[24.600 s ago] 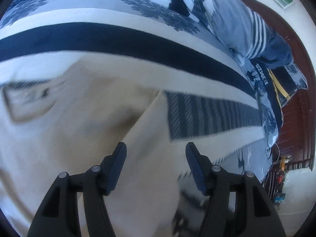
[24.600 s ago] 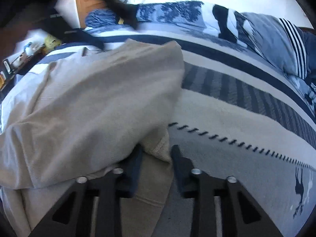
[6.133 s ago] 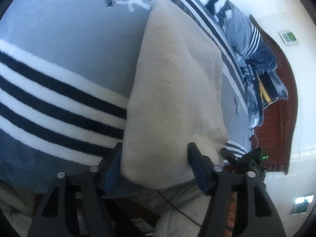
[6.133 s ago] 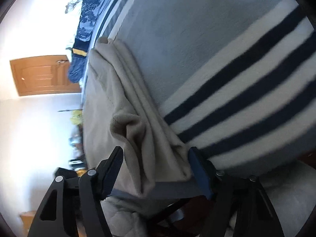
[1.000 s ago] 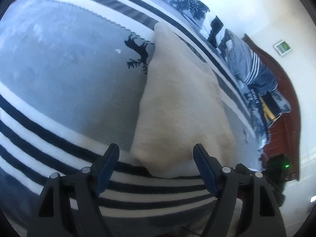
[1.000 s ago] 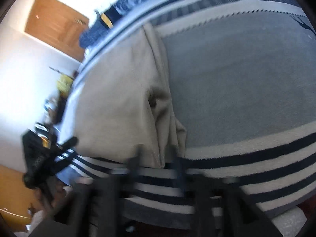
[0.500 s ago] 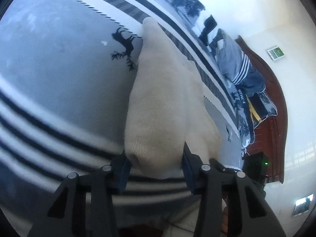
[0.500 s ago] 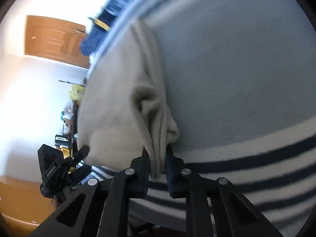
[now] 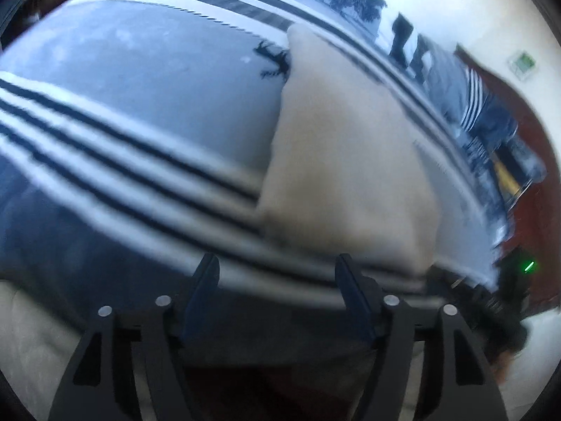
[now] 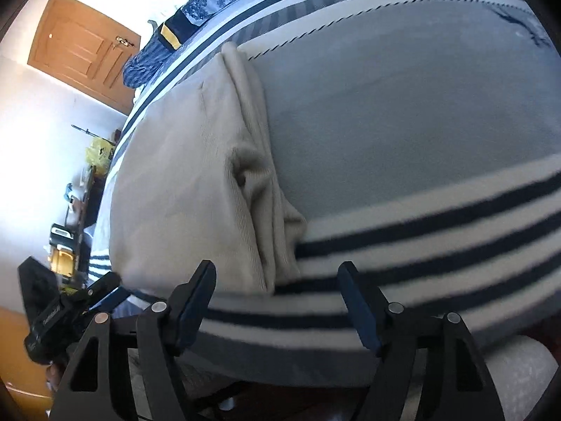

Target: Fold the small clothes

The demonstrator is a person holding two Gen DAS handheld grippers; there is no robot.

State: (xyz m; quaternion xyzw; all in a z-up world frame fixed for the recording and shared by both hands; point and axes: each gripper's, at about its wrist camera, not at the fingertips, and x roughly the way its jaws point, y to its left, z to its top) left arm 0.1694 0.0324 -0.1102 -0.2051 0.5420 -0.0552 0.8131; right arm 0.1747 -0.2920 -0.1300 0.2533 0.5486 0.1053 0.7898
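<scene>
A beige folded garment (image 9: 347, 154) lies on the striped grey blanket (image 9: 147, 98) of a bed. In the right wrist view the garment (image 10: 196, 182) shows its stacked folded edges toward the right. My left gripper (image 9: 277, 280) is open and empty, just short of the garment's near edge. My right gripper (image 10: 277, 284) is open and empty, just short of the garment's near corner. The left gripper also shows in the right wrist view (image 10: 84, 301), at the lower left beside the bed edge.
Pillows and bedding (image 9: 484, 112) lie at the far end of the bed by a dark wooden headboard (image 9: 526, 133). A wooden door (image 10: 84, 52) and a cluttered shelf (image 10: 73, 210) stand to the left. The bed's near edge (image 10: 315, 351) is right below the grippers.
Both grippers were shut on the garment's near edge half a second ago. They have opened, let it go and pulled back toward the bed's near edge. The garment lies flat.
</scene>
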